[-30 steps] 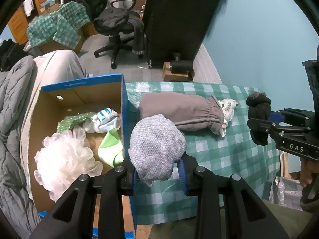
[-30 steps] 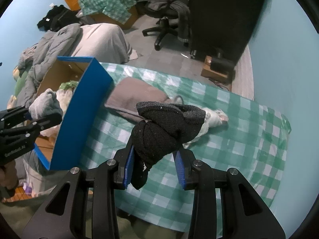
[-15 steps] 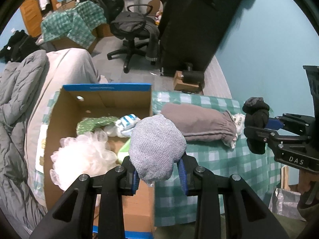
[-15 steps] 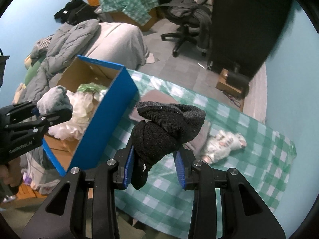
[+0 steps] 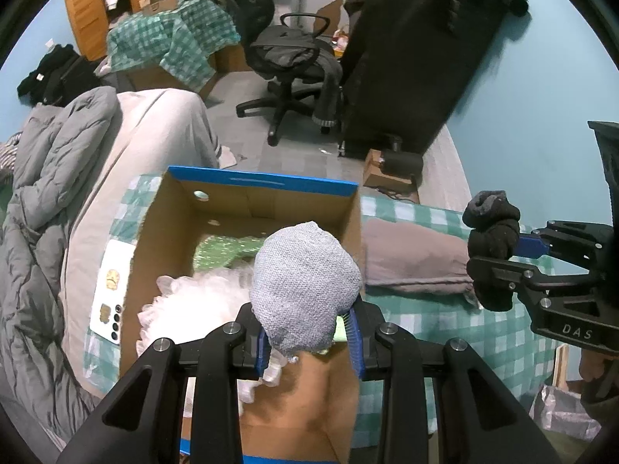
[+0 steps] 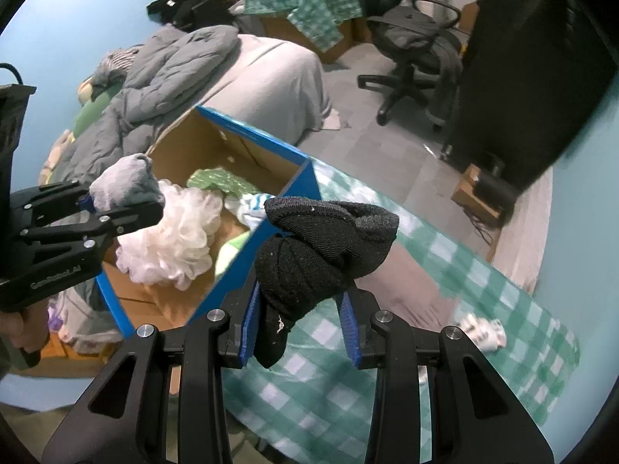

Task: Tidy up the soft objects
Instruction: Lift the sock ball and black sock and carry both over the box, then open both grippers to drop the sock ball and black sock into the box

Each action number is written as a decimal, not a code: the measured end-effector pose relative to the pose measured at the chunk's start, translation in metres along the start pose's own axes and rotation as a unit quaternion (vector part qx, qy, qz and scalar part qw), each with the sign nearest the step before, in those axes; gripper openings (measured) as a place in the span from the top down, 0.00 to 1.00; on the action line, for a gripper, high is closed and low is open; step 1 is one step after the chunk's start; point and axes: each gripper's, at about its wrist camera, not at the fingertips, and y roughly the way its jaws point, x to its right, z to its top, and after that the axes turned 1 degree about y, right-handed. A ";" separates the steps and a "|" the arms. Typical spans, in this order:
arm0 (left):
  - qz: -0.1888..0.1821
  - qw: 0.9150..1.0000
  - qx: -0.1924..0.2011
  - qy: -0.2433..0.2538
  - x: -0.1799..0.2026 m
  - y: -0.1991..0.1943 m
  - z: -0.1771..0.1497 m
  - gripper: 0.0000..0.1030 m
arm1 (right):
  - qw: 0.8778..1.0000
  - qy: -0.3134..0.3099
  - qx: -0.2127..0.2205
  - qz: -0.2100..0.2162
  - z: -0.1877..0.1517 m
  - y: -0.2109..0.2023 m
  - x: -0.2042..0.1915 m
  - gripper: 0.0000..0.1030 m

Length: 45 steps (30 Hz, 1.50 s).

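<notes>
My left gripper [image 5: 307, 338] is shut on a grey rolled sock [image 5: 305, 286] and holds it above the open blue cardboard box [image 5: 263, 183]. The box holds a white bath pouf [image 5: 193, 305], a green knit item [image 5: 228, 247] and other soft things. My right gripper [image 6: 300, 326] is shut on a black rolled sock [image 6: 317, 247] above the green checked tablecloth [image 6: 483, 290], right of the box wall [image 6: 247, 266]. A brown-grey folded garment [image 5: 414, 259] and a small white patterned cloth [image 6: 483, 330] lie on the cloth.
A bed with a grey quilt [image 5: 46, 178] lies left of the box. An office chair [image 5: 290, 58] and a dark cabinet [image 5: 406, 58] stand on the floor beyond the table. A blue wall [image 5: 541, 89] runs along the right.
Both grippers have moved left with their socks. The left gripper went from the box's right wall to over the box interior. The right gripper came closer to the box.
</notes>
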 end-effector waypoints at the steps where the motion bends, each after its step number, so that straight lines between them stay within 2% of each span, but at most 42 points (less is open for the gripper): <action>1: 0.001 1.000 0.000 -0.002 -0.003 0.001 0.001 0.69 | 1.000 -0.003 -0.001 0.001 0.003 0.002 -0.002 0.66; 17: 0.005 1.000 -0.019 -0.016 -0.045 0.038 0.022 0.69 | 0.998 -0.029 -0.022 0.045 0.057 0.053 -0.043 0.66; 29: 0.013 0.998 -0.045 -0.031 -0.062 0.072 0.027 0.67 | 0.997 -0.030 -0.050 0.044 0.073 0.085 -0.058 0.66; 32: 0.016 0.998 -0.045 -0.034 -0.065 0.073 0.028 0.64 | 0.997 -0.026 -0.059 0.049 0.074 0.090 -0.060 0.65; 38: 0.038 0.997 -0.049 -0.034 -0.070 0.073 0.026 0.46 | 0.997 -0.027 -0.063 0.045 0.077 0.093 -0.067 0.63; 43: 0.051 0.997 -0.043 -0.037 -0.076 0.068 0.023 0.35 | 0.997 -0.022 -0.061 0.041 0.078 0.093 -0.066 0.50; 45: 0.051 0.997 -0.040 -0.039 -0.077 0.065 0.023 0.34 | 0.997 -0.017 -0.057 0.042 0.079 0.089 -0.065 0.43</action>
